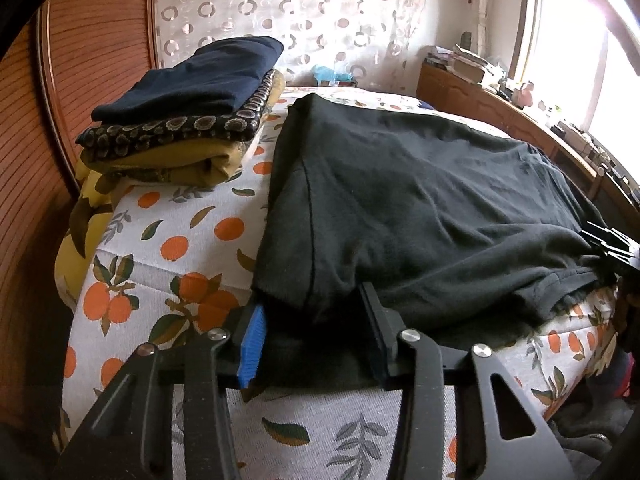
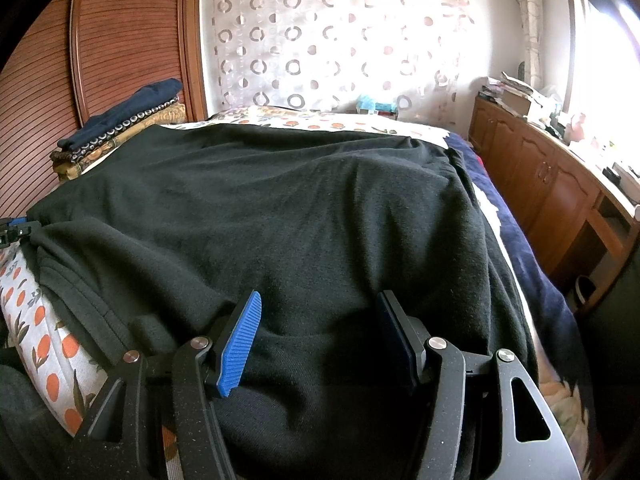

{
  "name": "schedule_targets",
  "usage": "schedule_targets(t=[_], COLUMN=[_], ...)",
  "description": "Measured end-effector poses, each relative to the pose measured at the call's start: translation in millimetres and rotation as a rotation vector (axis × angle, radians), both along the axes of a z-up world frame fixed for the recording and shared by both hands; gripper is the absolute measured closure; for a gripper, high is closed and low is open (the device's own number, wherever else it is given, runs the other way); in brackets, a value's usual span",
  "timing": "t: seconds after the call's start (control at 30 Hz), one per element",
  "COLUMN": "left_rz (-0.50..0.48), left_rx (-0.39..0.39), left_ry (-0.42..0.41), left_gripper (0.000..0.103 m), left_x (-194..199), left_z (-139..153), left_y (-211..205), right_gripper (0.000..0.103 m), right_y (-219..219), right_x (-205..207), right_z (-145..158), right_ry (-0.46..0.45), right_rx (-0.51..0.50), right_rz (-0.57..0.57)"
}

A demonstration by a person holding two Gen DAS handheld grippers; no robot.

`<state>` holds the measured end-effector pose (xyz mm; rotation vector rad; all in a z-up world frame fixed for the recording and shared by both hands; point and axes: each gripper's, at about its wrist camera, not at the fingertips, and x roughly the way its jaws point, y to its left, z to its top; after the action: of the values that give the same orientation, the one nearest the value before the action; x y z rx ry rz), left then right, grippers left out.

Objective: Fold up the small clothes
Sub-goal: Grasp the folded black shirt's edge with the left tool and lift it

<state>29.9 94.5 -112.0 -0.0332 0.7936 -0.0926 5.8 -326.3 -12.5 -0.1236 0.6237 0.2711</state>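
The bed point(image 1: 168, 240), under an orange-print cover, carries all the work. Across it lies my black garment point(image 1: 420, 200), spread flat and not yet folded; judged from this, one piece remains. At the bed's far left corner stands a stack of folded clothes point(image 1: 180, 120), navy on top, patterned and mustard below: that part looks done. My left claw point(image 1: 316, 320) straddles the garment's near left corner; cloth lies between the pads, but whether they press on it I cannot tell. My right claw point(image 2: 320, 336) hovers at the near hem, released, pads apart with cloth below them. Around the bed: a wooden cabinet point(image 2: 540, 184) with clutter on top to the right, and a circle-patterned curtain point(image 2: 320, 40) behind. Nothing blocks the fold.
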Motion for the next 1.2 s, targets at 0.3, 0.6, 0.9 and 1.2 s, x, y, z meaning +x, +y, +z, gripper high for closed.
schedule_targets(t=[0.3,0.6,0.9,1.2], left_rz=[-0.061,-0.153,-0.29,-0.445], left_rx=[-0.099,-0.105,-0.125,-0.138], left_ry=[-0.073,-0.184,-0.273,-0.297], left_gripper=[0.091,0.093,0.093,0.093], left_x=[-5,3,20,46], left_z=[23,70,108,138], left_y=[2,-28,-79,-144], right_gripper=[0.041,0.041,0.035,0.034], right_y=[-1,0,-5,-17], right_x=[-1,-2,2,-9], right_z=[0,0,2,23], right_ry=[-0.002,-0.008,0.012,-0.012], right_rx=[-0.005,-0.006,-0.007,0.004], right_rz=[0.002,-0.006,0.003,-0.008])
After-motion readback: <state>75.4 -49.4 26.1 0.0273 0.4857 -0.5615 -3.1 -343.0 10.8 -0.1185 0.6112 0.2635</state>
